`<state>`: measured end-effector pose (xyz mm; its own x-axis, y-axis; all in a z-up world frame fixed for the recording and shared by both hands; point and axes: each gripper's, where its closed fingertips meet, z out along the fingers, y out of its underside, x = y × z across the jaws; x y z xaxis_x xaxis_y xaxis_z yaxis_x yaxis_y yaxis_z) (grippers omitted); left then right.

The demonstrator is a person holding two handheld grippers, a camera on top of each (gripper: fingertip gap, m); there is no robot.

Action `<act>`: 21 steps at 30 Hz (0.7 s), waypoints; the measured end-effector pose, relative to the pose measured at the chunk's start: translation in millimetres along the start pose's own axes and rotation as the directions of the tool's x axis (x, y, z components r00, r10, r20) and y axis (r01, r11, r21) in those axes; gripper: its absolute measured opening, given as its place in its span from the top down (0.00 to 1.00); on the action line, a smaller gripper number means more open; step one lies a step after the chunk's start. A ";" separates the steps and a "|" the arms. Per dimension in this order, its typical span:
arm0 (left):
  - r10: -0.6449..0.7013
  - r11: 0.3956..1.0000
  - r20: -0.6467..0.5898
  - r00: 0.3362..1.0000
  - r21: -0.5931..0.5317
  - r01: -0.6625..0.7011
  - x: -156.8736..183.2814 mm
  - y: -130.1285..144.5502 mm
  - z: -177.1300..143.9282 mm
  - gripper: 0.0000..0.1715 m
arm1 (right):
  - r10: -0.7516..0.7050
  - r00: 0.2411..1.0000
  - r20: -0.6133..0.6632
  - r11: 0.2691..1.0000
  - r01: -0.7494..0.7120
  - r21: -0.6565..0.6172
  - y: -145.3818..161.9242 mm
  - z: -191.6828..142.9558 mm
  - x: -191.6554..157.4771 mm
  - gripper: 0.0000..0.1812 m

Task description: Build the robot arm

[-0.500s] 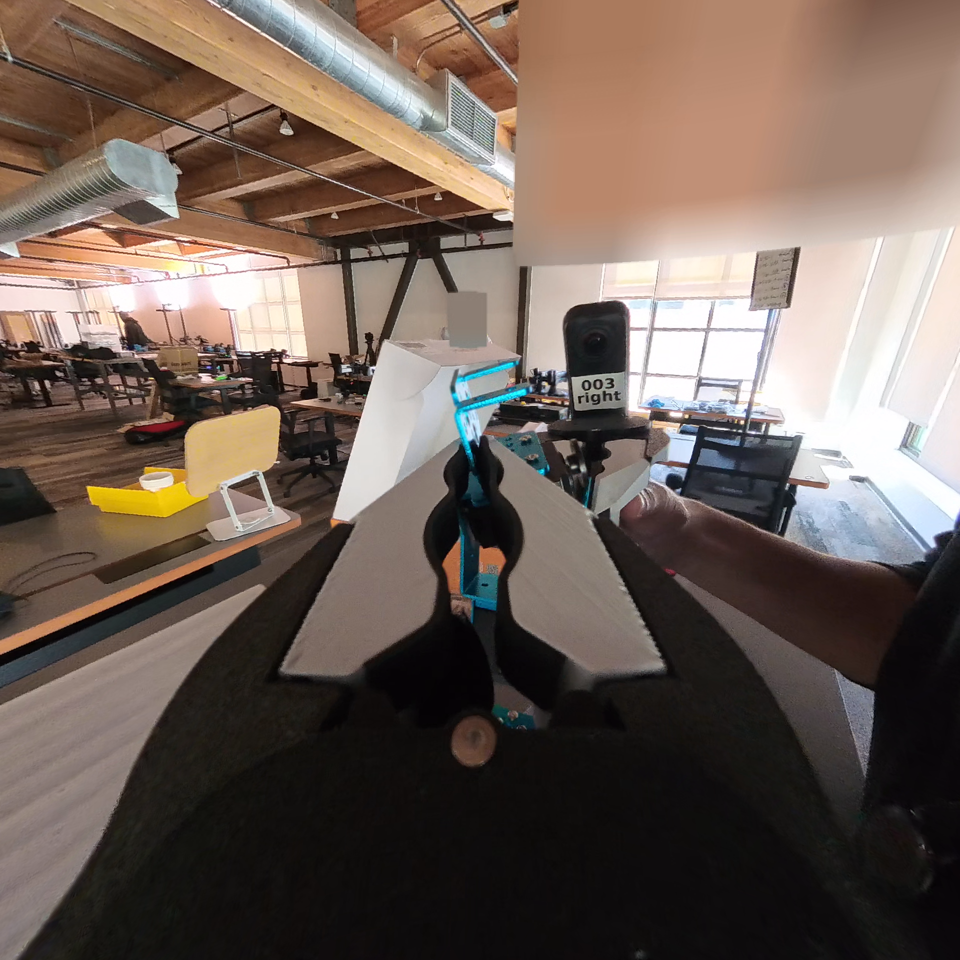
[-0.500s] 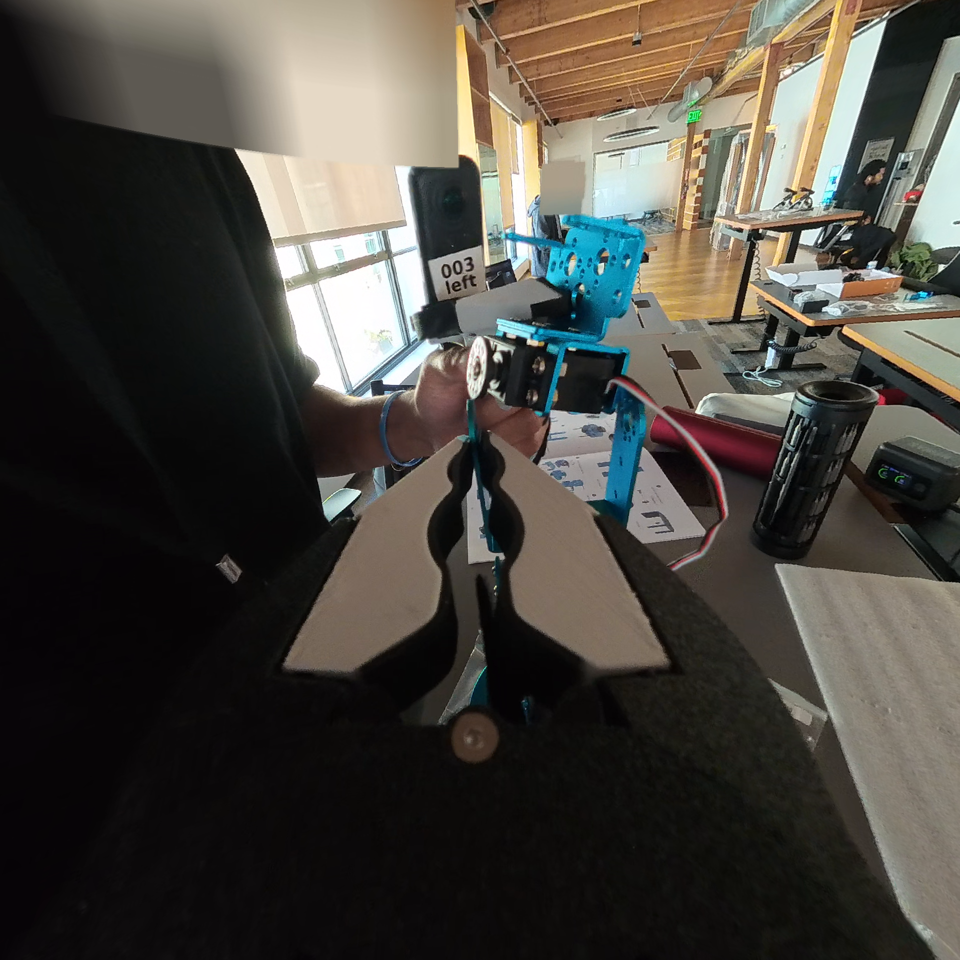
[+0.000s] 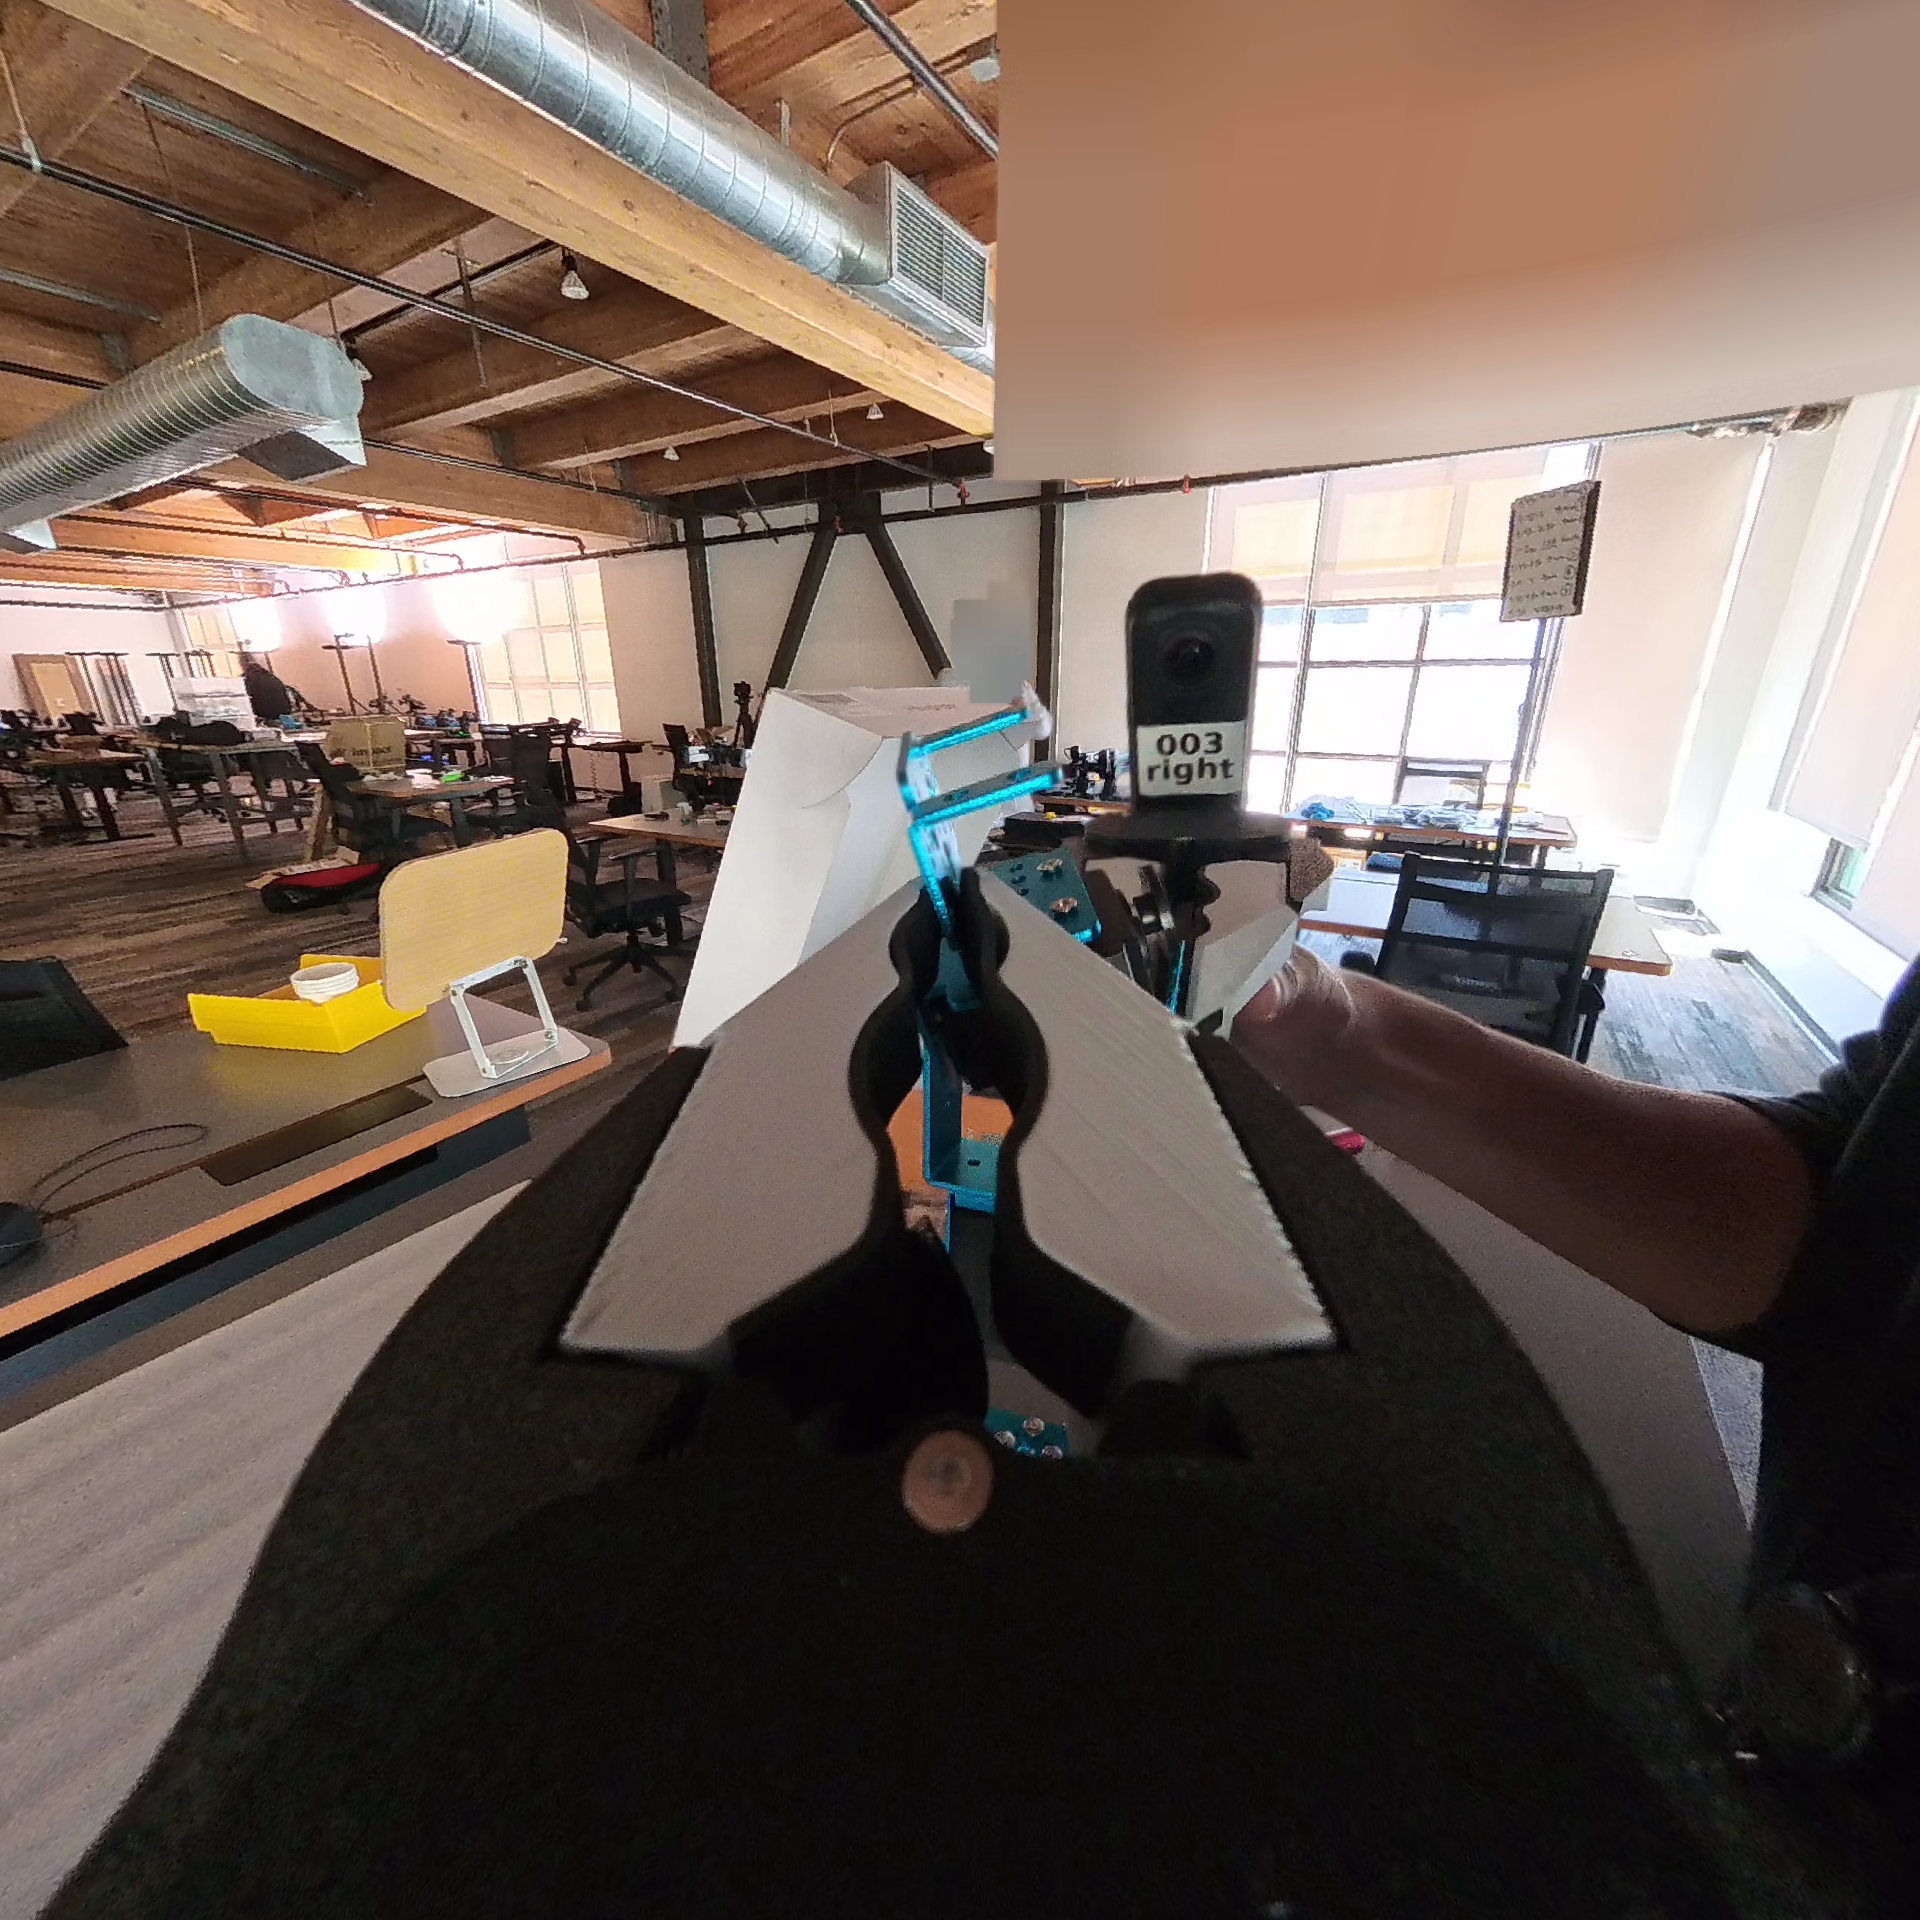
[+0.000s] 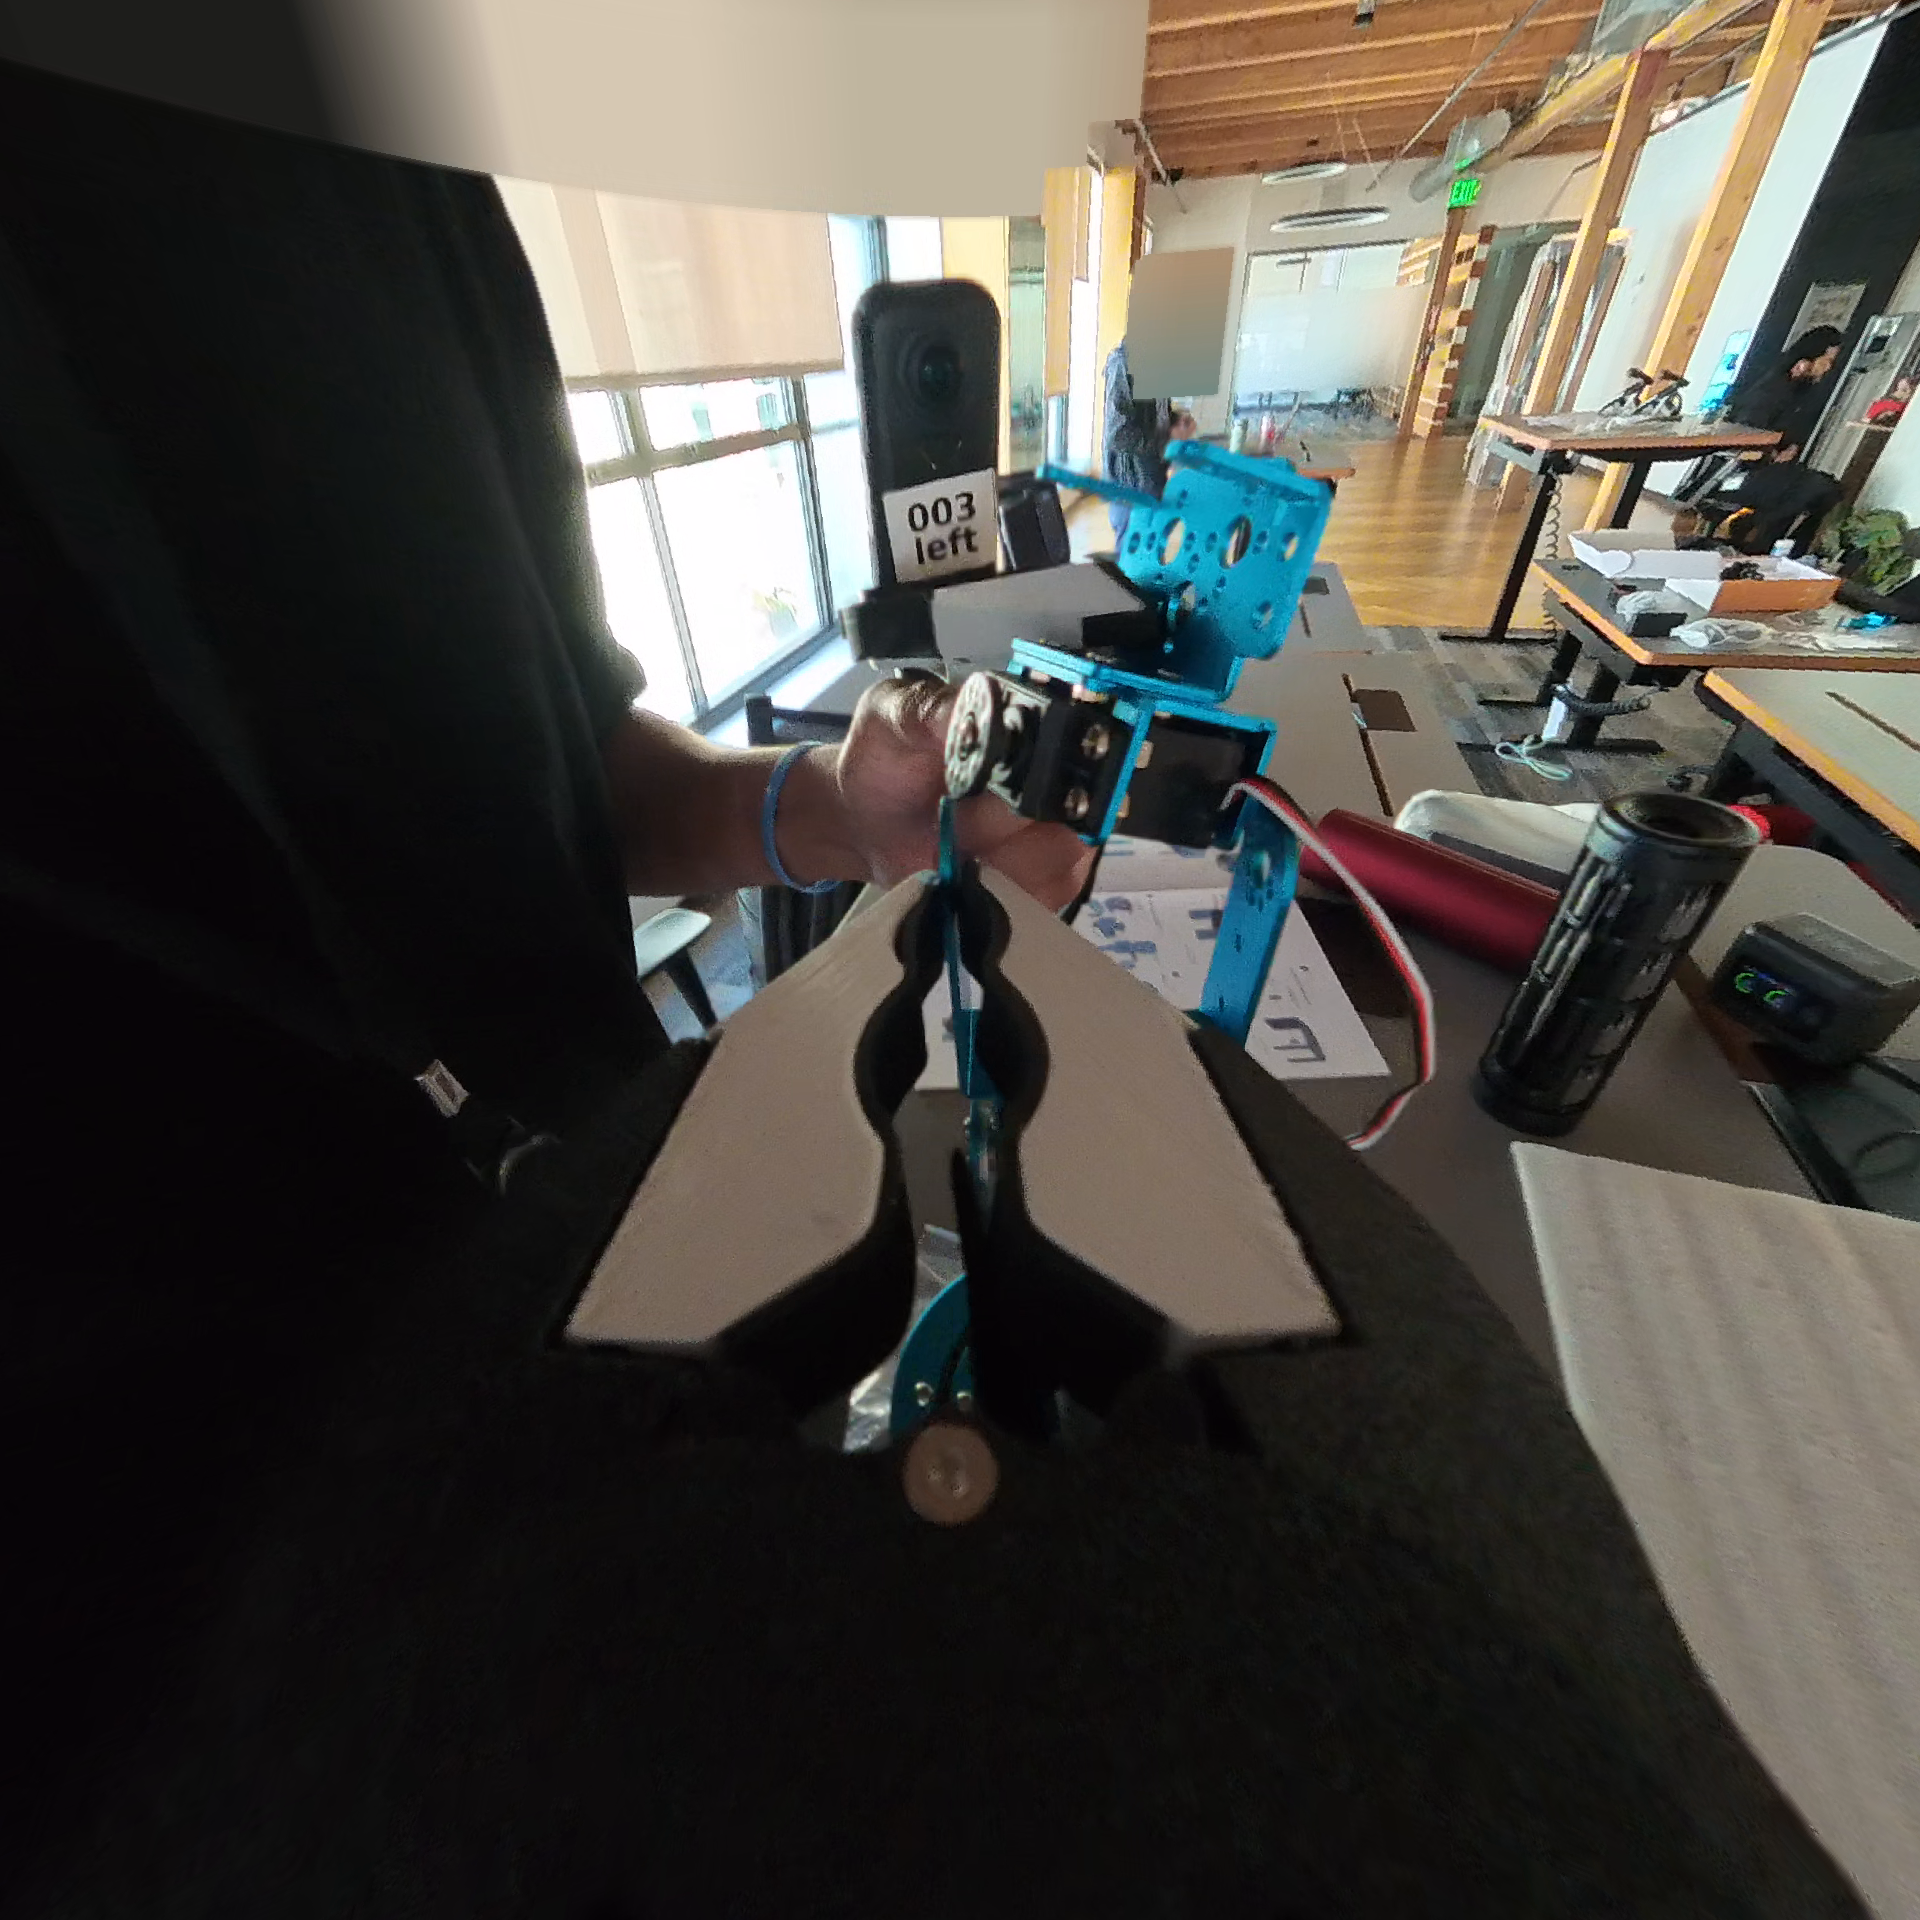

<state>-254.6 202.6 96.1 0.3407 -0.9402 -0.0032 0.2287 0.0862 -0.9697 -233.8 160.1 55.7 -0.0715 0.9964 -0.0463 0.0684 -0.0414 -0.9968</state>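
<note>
1. The left gripper [image 3: 951,904] has its fingers pinched on an upright strip of the blue metal bracket assembly [image 3: 951,1049], which is held up in the air above the grey table [image 3: 187,1132].
2. The right gripper [image 4: 951,894] has its fingers pressed onto a thin blue plate edge of the same assembly [image 4: 1205,623]; a black servo [image 4: 1049,758] with a round horn sits just above the fingertips, and a red, white and dark wire [image 4: 1392,987] hangs from it.
3. Beyond the assembly in the left wrist view stand the other gripper's camera [image 3: 1193,686], a person's hand [image 3: 1288,997] and a white folded box [image 3: 821,831].
4. In the right wrist view a hand [image 4: 894,790] with a blue wristband holds the far gripper, just behind the servo.
5. On the table right of the assembly: printed sheets [image 4: 1247,956] under it, a dark red cylinder [image 4: 1423,873], a black perforated cylinder [image 4: 1600,966] standing upright, a small dark device with a lit display [image 4: 1808,987] and a white foam sheet [image 4: 1714,1403] nearest the camera.
6. Left of the assembly, a neighbouring desk [image 3: 312,1143] bears a yellow tray [image 3: 281,1008] and a wooden panel on a metal stand [image 3: 473,925].
7. The room is an open office with wooden ceiling beams, silver ducts [image 3: 644,114], large windows [image 3: 1403,686], desks and black chairs [image 3: 1486,935].
</note>
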 end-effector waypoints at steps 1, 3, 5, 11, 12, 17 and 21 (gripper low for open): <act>0.002 1.000 0.002 1.000 -0.002 -0.002 0.3 -0.2 -0.1 0.99 | -0.010 1.000 -0.001 1.000 0.010 -0.014 0.3 0.4 0.0 0.99; 0.025 1.000 0.008 1.000 -0.007 -0.025 0.0 -0.4 -0.4 0.99 | -0.034 0.999 -0.003 0.999 0.034 -0.032 0.6 0.9 0.3 0.99; 0.034 0.999 0.010 0.999 -0.009 -0.034 0.0 -0.7 -1.2 0.99 | -0.065 0.998 -0.016 0.997 0.064 -0.045 0.7 2.1 0.3 0.99; 0.039 0.999 0.018 0.999 -0.007 -0.039 0.7 -1.0 -3.1 0.99 | -0.126 0.991 -0.046 0.989 0.122 -0.083 1.1 4.0 -0.2 0.99; 0.039 0.999 0.016 0.999 -0.008 -0.039 0.9 -1.1 -2.7 0.99 | -0.137 0.989 -0.050 0.987 0.132 -0.094 1.3 4.0 -0.4 0.99; 0.068 0.998 0.016 0.998 -0.017 -0.068 1.6 -0.3 -1.4 0.98 | -0.145 0.989 -0.029 0.985 0.141 -0.103 1.7 2.7 -0.8 0.99; 0.087 0.996 -0.006 0.996 -0.026 -0.087 3.5 -0.2 -2.1 0.98 | -0.118 0.993 0.020 0.989 0.119 -0.089 2.0 1.4 -2.9 0.99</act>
<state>-255.4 198.7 95.8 0.3538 -0.9311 -0.0890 0.1743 0.1592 -0.9718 -234.9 157.0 53.8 -0.0987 0.9926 0.0703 0.1474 0.0844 -0.9855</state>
